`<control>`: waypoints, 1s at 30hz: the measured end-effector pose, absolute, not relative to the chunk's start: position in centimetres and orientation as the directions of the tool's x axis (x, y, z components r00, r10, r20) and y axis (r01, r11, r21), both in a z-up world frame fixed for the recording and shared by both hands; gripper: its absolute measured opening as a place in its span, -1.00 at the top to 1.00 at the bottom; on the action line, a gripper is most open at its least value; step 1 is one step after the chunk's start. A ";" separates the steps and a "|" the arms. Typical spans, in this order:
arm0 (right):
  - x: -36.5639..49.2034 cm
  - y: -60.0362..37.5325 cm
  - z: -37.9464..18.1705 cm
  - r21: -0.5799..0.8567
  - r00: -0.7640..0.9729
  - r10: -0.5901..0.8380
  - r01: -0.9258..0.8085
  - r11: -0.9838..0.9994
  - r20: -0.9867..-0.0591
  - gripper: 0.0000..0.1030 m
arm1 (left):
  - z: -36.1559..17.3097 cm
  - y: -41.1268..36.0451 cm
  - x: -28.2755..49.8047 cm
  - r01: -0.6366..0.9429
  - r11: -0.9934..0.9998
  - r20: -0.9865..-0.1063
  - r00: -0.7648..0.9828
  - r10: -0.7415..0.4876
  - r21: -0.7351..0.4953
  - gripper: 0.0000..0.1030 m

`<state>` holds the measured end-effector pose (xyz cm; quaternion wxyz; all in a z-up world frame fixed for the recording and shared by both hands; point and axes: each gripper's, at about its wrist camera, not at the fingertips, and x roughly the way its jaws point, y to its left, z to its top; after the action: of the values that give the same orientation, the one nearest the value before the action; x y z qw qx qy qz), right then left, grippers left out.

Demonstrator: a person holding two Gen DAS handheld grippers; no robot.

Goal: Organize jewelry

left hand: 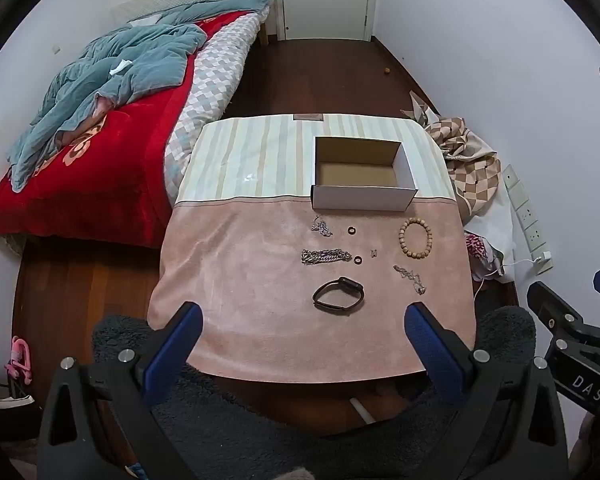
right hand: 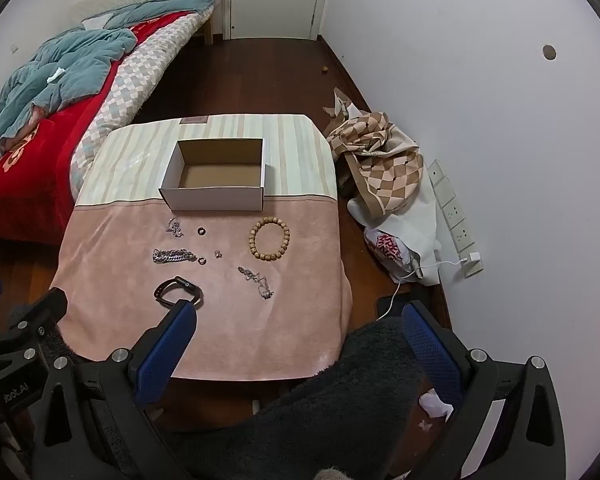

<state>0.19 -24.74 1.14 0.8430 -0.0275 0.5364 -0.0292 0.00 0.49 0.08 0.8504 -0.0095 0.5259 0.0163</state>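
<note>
**Two wrist cameras, side by side, looking down over one table**

Both fisheye views sit behind their own blue-padded fingers, raised above the near edge of the low table draped in pink and striped cloth (left hand: pixel 236 264), facing the white door at the far wall and tilted downward; neither is close to the tabletop. The left wrist view stands further left, so the open white cardboard box (left hand: pixel 363 197) falls right of centre; the right wrist view stands further right, so the same box (right hand: pixel 216 200) falls left of centre. They share the table, the bed with the red blanket (left hand: pixel 100 168), and the wooden-bead bracelet (right hand: pixel 269 238); each catches the other gripper at its frame edge.
</note>
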 end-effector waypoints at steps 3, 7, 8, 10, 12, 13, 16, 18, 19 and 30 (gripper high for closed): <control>0.2 -24.8 1.2 -0.075 0.423 -0.077 0.021 0.997 -0.903 -1.00 | -0.2 0.3 0.1 -0.036 0.999 -0.896 0.444 0.018 0.002 -1.00; 0.1 -25.0 1.1 -0.075 0.421 -0.076 0.018 0.997 -0.904 -1.00 | -0.6 0.1 0.1 -0.029 1.000 -0.899 0.437 0.013 0.001 -1.00; 0.1 -25.0 1.1 -0.076 0.421 -0.076 0.017 0.997 -0.904 -1.00 | -0.5 0.0 0.1 -0.028 1.000 -0.900 0.436 0.012 0.000 -1.00; 0.0 -24.9 1.0 -0.076 0.421 -0.076 0.017 0.997 -0.904 -1.00 | -0.4 0.0 0.0 -0.025 1.000 -0.898 0.439 0.013 0.002 -1.00; 0.1 -24.9 1.0 -0.077 0.423 -0.077 0.017 0.997 -0.903 -1.00 | -0.4 0.0 0.0 -0.025 1.000 -0.898 0.439 0.011 0.001 -1.00; 0.1 -24.9 1.0 -0.077 0.423 -0.077 0.017 0.997 -0.903 -1.00 | -0.4 0.0 0.0 -0.024 1.000 -0.898 0.439 0.011 0.000 -1.00; 0.1 -24.9 1.0 -0.078 0.422 -0.078 0.017 0.997 -0.903 -1.00 | -0.3 -0.1 0.0 -0.022 1.000 -0.899 0.439 0.010 0.001 -1.00; 0.1 -24.9 1.0 -0.076 0.421 -0.077 0.018 0.997 -0.904 -1.00 | -0.3 -0.2 0.1 -0.021 1.000 -0.899 0.437 0.011 0.002 -1.00; 0.1 -24.9 1.0 -0.077 0.421 -0.077 0.018 0.997 -0.904 -1.00 | -0.3 -0.2 0.1 -0.022 1.000 -0.899 0.437 0.011 0.001 -1.00; -0.1 -25.1 1.0 -0.077 0.421 -0.079 0.020 0.997 -0.904 -1.00 | -0.2 -0.4 0.1 -0.020 1.000 -0.899 0.438 0.007 -0.001 -1.00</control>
<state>-0.05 -25.15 1.05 0.8425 -0.0274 0.5372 -0.0292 0.08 -0.43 -0.21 0.8479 -0.0059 0.5300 0.0081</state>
